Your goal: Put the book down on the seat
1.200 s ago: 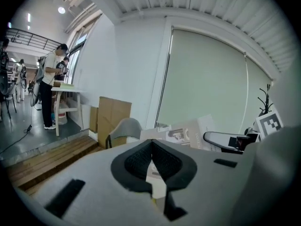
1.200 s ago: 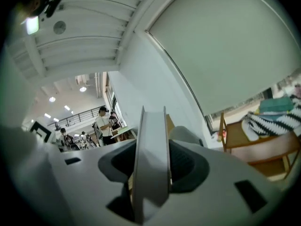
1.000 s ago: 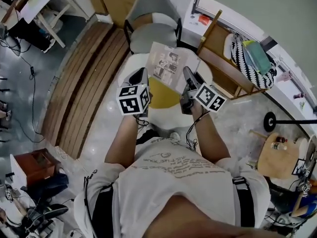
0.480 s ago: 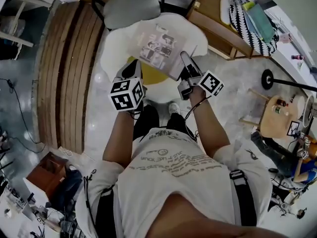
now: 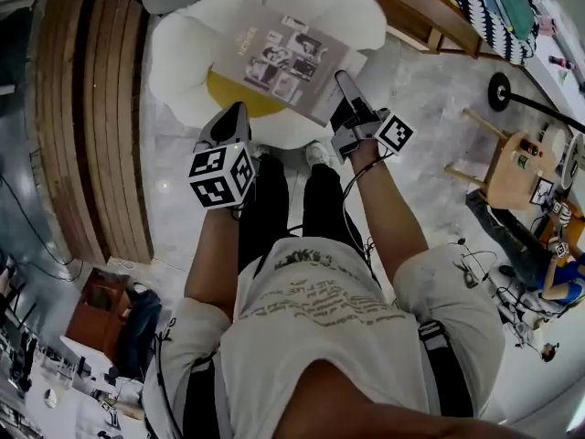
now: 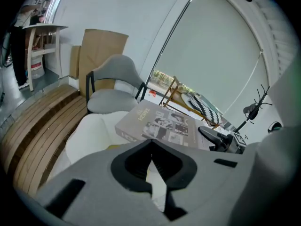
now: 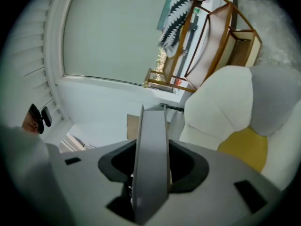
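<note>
A person's right gripper (image 5: 345, 94) clamps the near right corner of a grey book (image 5: 283, 60), which is tilted over a white, petal-shaped seat (image 5: 183, 53) with a yellow centre. The left gripper (image 5: 233, 119) hangs at the seat's front rim, jaws closed and empty, clear of the book's edge. A slatted bench (image 5: 82, 108) flanks the seat on the left, with bare floor (image 5: 430, 108) on the right.

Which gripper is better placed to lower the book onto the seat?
Right. The right gripper is clamped on the book, holding it over the seat; the left gripper is shut, empty, and not touching the book.
</note>
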